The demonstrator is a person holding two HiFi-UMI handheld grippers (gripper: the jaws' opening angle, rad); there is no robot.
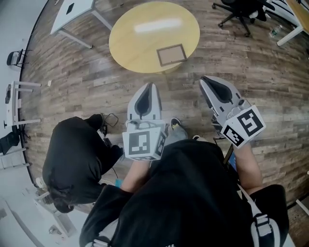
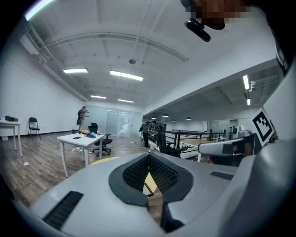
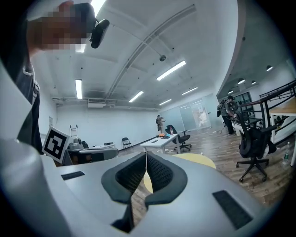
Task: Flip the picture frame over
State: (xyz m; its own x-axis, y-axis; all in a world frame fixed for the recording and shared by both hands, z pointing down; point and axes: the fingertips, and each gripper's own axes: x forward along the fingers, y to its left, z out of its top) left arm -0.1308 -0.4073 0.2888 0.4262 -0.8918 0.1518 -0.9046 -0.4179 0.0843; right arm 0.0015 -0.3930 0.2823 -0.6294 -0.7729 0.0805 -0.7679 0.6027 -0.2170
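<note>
The picture frame (image 1: 171, 54) lies flat on the near right part of a round yellow table (image 1: 140, 43), with its brown board facing up inside a dark rim. Both grippers are held over the wood floor, short of the table and pointing toward it. My left gripper (image 1: 151, 85) is shut with nothing in it, its pads meeting at the tip (image 2: 149, 154). My right gripper (image 1: 203, 78) is also shut and empty (image 3: 146, 153). The yellow table (image 3: 196, 160) shows beyond the right jaws.
A person in black (image 1: 72, 159) crouches on the floor at my left, close to the left gripper. A white desk (image 1: 72, 9) stands beyond the table on the left. A black office chair (image 1: 241, 12) is at the far right.
</note>
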